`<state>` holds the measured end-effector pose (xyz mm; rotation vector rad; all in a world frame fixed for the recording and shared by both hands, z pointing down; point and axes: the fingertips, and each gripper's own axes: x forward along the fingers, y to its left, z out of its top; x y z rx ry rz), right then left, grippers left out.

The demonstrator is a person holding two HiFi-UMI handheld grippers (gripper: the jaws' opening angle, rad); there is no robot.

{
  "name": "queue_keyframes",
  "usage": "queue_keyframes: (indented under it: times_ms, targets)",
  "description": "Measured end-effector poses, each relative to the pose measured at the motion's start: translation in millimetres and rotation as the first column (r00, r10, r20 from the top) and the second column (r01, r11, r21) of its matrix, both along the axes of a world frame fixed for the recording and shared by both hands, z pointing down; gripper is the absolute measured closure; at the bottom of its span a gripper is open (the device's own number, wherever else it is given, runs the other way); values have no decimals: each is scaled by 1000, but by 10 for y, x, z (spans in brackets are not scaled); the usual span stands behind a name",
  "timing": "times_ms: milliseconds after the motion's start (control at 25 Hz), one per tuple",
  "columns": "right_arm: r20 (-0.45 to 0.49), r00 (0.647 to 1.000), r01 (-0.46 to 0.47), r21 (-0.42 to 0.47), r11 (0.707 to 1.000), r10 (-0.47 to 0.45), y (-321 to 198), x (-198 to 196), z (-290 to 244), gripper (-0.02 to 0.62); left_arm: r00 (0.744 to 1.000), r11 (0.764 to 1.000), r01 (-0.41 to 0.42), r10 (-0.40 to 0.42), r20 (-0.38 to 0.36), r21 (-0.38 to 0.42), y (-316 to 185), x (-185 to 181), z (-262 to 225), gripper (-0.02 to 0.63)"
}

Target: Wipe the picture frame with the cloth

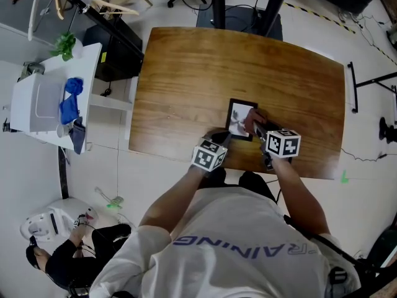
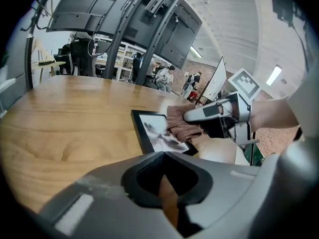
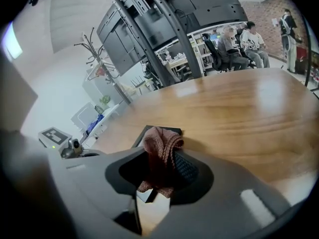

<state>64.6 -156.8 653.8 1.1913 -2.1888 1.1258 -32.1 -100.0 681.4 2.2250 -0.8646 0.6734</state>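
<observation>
Person's white shirt (image 1: 236, 253) filled bottom of head view. Left gripper (image 1: 220, 139) sat just beside near left corner of picture frame (image 1: 237, 113); its jaws were drawn almost together, nothing between. Frame lay flat on wooden table (image 1: 198, 73), near front edge. Brownish knit cloth (image 3: 160, 151) was pinched in jaws of right gripper (image 1: 256, 126) and lay on right part of glass. Judgement: wiping stroke in hand. Next move called for dragging cloth leftward over uncovered glass with light pressure, left gripper steadying frame against sliding.

Right gripper (image 1: 257, 128), cloth (image 1: 255, 117) on picture frame (image 1: 237, 121)
</observation>
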Motion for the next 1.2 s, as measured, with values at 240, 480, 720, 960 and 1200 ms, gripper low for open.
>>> queue_keyframes:
  times_ms: [240, 480, 720, 960, 1200]
  targets:
    - [98, 994, 36, 26, 999, -38, 33, -362, -256, 472, 1000, 1000, 2, -2, 7, -5, -30, -4, 0, 601]
    - [118, 986, 113, 13, 993, -114, 132, -721, -218, 472, 1000, 1000, 0, 0, 9, -11, 43, -48, 3, 601]
    - [89, 981, 173, -17, 985, -170, 190, -939, -37, 472, 1000, 1000, 7, -7, 3, -5, 53, -68, 5, 601]
    - [32, 982, 185, -15, 983, -184, 213, -838, 11, 471, 1000, 1000, 16, -16, -3, 0, 47, -69, 0, 603]
    - [-39, 980, 194, -5, 981, -194, 308, -596, 4, 471, 1000, 1000, 23, -23, -4, 9, 52, -78, 2, 601]
